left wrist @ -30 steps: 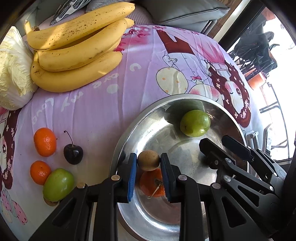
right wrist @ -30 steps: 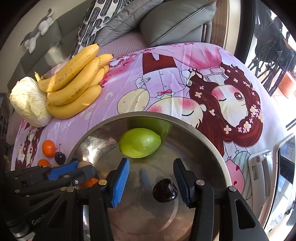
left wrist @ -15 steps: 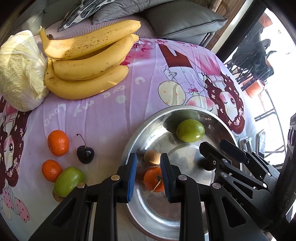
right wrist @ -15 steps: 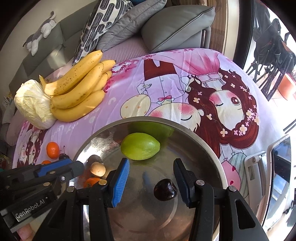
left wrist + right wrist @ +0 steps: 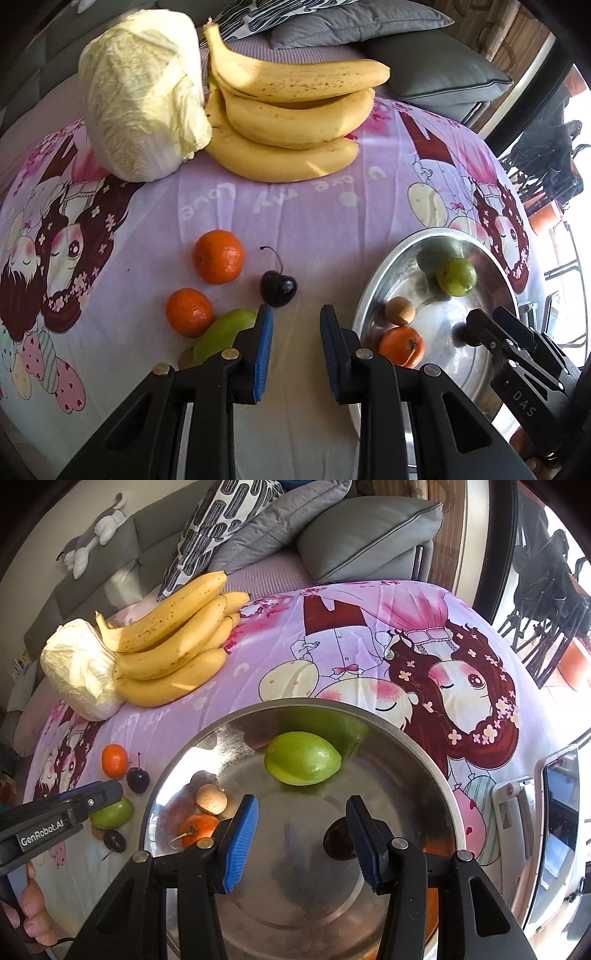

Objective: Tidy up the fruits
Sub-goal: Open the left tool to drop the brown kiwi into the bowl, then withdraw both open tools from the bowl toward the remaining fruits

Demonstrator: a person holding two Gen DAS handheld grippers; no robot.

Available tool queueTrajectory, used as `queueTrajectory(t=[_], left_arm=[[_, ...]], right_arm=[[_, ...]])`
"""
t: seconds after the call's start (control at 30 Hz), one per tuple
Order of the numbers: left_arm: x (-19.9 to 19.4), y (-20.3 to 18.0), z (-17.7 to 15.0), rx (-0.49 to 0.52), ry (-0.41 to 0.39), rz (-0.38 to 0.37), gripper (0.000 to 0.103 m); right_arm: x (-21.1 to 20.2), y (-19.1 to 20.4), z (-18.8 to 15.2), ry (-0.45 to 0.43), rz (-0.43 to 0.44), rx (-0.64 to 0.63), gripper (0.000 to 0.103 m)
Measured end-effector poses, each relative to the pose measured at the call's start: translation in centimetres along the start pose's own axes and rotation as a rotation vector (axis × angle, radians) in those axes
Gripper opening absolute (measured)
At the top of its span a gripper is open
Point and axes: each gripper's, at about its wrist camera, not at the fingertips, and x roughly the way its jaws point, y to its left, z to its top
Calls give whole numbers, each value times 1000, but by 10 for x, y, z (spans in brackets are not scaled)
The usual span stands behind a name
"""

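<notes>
Step in hand, by the look of it: next loose fruit into the round shiny steel bowl [image 5: 369, 716]. Likely target: dark glossy cherry with curved stem [image 5: 277, 288], lying on the purple cartoon-print cloth [image 5: 314, 206] just ahead of the left gripper [image 5: 295, 314].

Widen first: jaws only narrowly apart, nothing between. Drop over the cherry's round body, not the stem. Close softly to avoid bruising or a squirt-out. Keep the left finger off the green oval fruit [image 5: 225, 328] just beside it. Lift straight up before crossing the bowl rim.

Also on the cloth, near the cherry: two small orange tangerines [image 5: 218, 256], one of them touching the green fruit. Farther back: bunch of yellow bananas [image 5: 295, 110] against a pale leafy cabbage [image 5: 140, 92].

Already in the bowl: green oval fruit [image 5: 302, 758], small tan round fruit [image 5: 211, 798], orange tangerine [image 5: 197, 829], dark cherry [image 5: 336, 843].

Pose: left gripper tipped steeply down over bare cloth, between loose fruit and bowl. Right gripper [image 5: 303, 805] steeply down over the bowl, jaws apart and empty, the bowl's dark cherry just beside its right finger and partly hidden by it.
</notes>
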Motion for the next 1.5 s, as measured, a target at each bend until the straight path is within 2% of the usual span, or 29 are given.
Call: queueTrajectory(t=[0.57, 0.63, 0.7, 0.73, 1.2, 1.23, 1.27, 1.3, 1.5], left_arm=[[1, 18, -20, -40, 0, 0, 27], [1, 17, -20, -39, 0, -6, 30], [2, 15, -20, -35, 1, -18, 40], [2, 14, -20, -29, 1, -15, 42], [-4, 9, -19, -19, -12, -22, 51], [-5, 8, -20, -17, -14, -26, 53], [-6, 8, -19, -15, -17, -28, 62], [-7, 7, -19, -12, -23, -27, 66], [-12, 7, -19, -7, -43, -24, 67]], right_arm=[[0, 23, -13, 13, 0, -76, 53], [1, 22, -13, 14, -3, -71, 53], [2, 20, -12, 20, -6, -64, 55], [3, 19, -12, 24, -7, -61, 55], [1, 16, -11, 11, 10, -43, 73], [1, 16, -11, 9, 9, -42, 75], [1, 16, -11, 7, 8, -41, 76], [1, 15, -11, 6, 7, -38, 77], [1, 14, -11, 5, 2, -34, 83]])
